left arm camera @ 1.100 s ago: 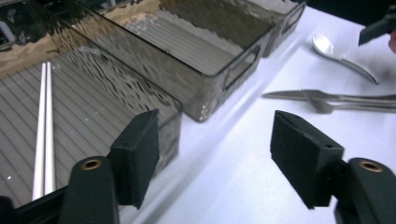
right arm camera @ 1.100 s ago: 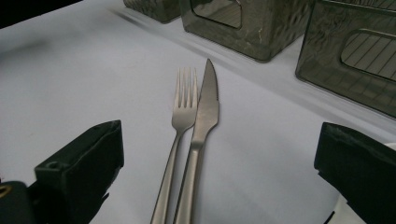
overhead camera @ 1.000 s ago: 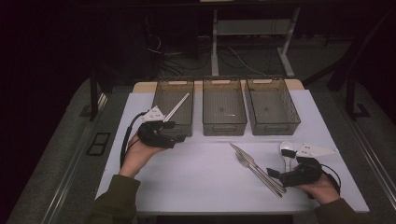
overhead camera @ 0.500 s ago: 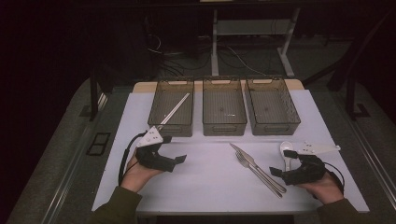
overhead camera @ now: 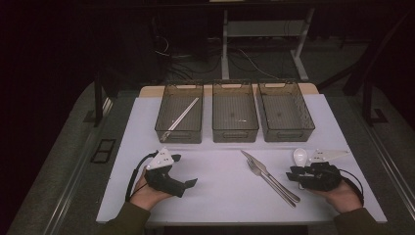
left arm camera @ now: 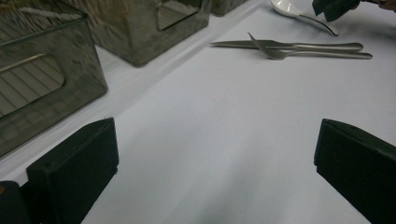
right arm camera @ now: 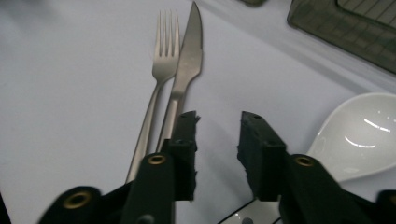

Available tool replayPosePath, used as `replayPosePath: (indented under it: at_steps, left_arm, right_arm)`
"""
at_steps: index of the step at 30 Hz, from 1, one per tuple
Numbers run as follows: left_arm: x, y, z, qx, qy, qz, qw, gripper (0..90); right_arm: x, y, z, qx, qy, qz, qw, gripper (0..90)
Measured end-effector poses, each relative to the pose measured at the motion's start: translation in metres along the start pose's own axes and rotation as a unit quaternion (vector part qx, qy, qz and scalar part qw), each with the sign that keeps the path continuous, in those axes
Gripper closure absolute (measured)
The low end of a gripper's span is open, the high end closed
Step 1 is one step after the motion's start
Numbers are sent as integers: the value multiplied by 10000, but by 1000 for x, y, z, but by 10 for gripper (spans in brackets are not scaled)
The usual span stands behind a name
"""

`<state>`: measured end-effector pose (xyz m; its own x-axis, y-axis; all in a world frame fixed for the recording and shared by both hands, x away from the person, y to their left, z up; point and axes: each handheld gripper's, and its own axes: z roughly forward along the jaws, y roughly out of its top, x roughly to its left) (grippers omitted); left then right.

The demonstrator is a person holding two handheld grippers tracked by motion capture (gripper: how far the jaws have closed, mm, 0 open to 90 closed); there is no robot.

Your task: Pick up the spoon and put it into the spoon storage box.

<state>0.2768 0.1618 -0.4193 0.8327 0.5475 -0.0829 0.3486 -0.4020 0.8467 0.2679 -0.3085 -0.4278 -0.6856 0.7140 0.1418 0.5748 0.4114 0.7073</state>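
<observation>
- My left tongs (overhead camera: 188,183) have just been opening and stand wide apart with nothing between them, drawn back to the near worktop (overhead camera: 220,196), well clear of the left bin (overhead camera: 166,128).
- A chopstick (overhead camera: 180,119) now lies slantwise in that bin, so that piece looks sorted.
- My right tongs (right arm camera: 217,128) have just been closing to a narrow gap that holds nothing, right of the knife (right arm camera: 184,70) and fork (right arm camera: 161,70), left of the white spoon (right arm camera: 359,135).
- Those three still wait on the worktop, near side of the bins.

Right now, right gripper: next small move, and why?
Probably shift the right gripper sideways onto the knife handle. Its jaws have just been closing with nothing between them; the knife and fork lie just beside one jaw, the white spoon on the other side.
</observation>
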Motion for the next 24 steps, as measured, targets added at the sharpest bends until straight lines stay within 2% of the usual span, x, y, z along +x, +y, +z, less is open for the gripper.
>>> replayPosePath:
  at_steps: [3, 6, 9, 24]
  left_arm:
    - [0, -1, 1, 16, -25, -13, 10000, 0]
    - [0, -1, 1, 12, -42, -3, 10000, 0]
    - [0, -2, 2, 50, -75, -2, 10000, 0]
    - [-1, -3, 5, 196, -142, 1, 9997, 0]
  right_arm:
    - [0, -1, 1, 153, 13, 20, 9999, 839]
    - [-2, -4, 3, 343, -48, -5, 9994, 894]
    - [-3, -6, 4, 490, -84, -1, 9988, 896]
    - [-6, -11, 1, 728, -153, 176, 9971, 897]
